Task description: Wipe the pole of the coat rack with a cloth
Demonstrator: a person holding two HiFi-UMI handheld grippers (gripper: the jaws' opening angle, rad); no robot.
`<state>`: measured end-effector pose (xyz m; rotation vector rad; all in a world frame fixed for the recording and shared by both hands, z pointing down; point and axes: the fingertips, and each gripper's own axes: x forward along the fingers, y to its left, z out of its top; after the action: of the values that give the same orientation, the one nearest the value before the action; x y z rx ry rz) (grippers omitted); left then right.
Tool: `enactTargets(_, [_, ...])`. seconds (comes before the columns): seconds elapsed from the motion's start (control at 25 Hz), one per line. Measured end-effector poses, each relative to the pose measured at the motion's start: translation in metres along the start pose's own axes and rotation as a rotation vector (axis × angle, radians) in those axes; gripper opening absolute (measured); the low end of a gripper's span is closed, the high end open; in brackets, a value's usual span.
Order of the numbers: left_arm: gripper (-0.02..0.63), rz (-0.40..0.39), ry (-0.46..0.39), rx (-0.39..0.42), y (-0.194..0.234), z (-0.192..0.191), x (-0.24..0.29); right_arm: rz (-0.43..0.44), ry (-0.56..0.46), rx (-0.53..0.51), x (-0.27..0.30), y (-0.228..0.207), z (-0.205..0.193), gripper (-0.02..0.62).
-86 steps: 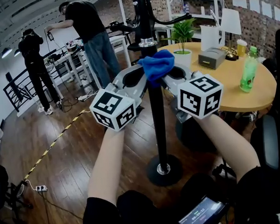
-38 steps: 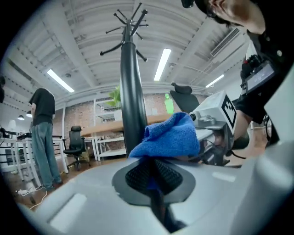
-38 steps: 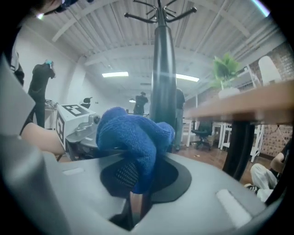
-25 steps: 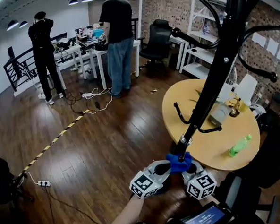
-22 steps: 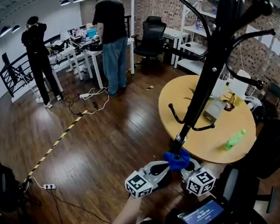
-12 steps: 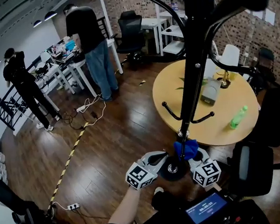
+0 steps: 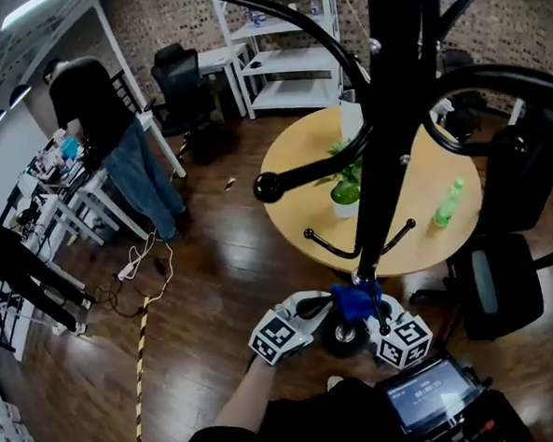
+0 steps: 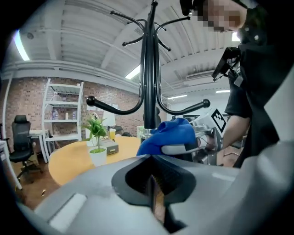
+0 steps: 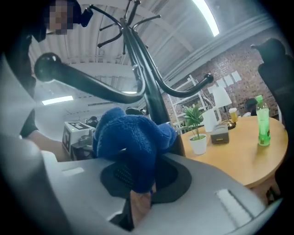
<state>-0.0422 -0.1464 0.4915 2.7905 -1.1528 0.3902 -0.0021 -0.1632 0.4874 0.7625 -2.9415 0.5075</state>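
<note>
My right gripper [image 9: 138, 190]: the jaws pinch a fold of the blue cloth [image 9: 131, 135], which bunches up above them.
My left gripper [image 8: 154, 195]: the jaws are pressed together with nothing between them. It sits just beside the right one and points toward the cloth.
Cloth position: against the low part of the coat rack pole [image 7: 385, 162], close above the round base [image 7: 342, 336].
Pole: black and upright, with curved hooks [image 7: 302, 175] branching off above both my grippers.
Behind the rack: a round table [image 7: 418, 249] carrying a potted plant [image 7: 346, 188] and a green bottle [image 7: 446, 205].
Far left: a person [image 7: 112, 123] at a white desk, well apart from me, back turned.
</note>
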Motion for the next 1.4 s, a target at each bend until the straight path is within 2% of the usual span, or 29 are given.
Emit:
enactTargets(0.28, [0.005,-0.258,-0.063,0.068,0.003,0.02,0.009,-0.248,-0.093,-0.053,0.006,-0.016,-0.001,0.052])
enactTargets(0.4, [0.005,-0.354,-0.064,0.08,0.01,0.026,-0.001,-0.402,-0.119,-0.009,0.014,-0.023,-0.005,0.052])
enactTargets(0.48, [0.005,-0.449,-0.065,0.11,0.004,0.026,-0.007,-0.493,-0.15,0.031,0.014,-0.019,-0.009,0.052])
enactTargets(0.64, [0.005,-0.618,-0.077,0.169,-0.005,0.028,-0.017,-0.63,-0.238,0.088,0.011,0.004,-0.008,0.052])
enactTargets(0.72, [0.005,-0.656,-0.097,0.143,-0.003,0.032,-0.021,-0.677,-0.269,0.105,0.008,0.012,-0.002,0.052])
enactTargets(0.8, [0.005,-0.658,-0.117,0.104,0.005,0.035,-0.027,-0.721,-0.268,0.119,0.006,0.014,-0.002,0.052])
enactTargets(0.96, [0.005,-0.687,-0.078,0.112,0.01,0.018,-0.028,-0.769,-0.273,0.149,0.003,0.014,-0.001,0.052])
enactTargets(1.16, [0.005,-0.804,-0.07,0.181,0.008,0.009,-0.012,-0.839,-0.259,0.146,0.017,0.004,0.004,0.052])
enactTargets(1.28, [0.005,-0.88,-0.115,0.144,0.021,0.021,-0.004,-0.907,-0.221,0.12,0.035,-0.003,0.007,0.054])
enactTargets(1.4, [0.005,-0.951,-0.118,0.113,0.034,0.024,-0.005,-0.987,-0.204,0.108,0.048,-0.004,0.006,0.052])
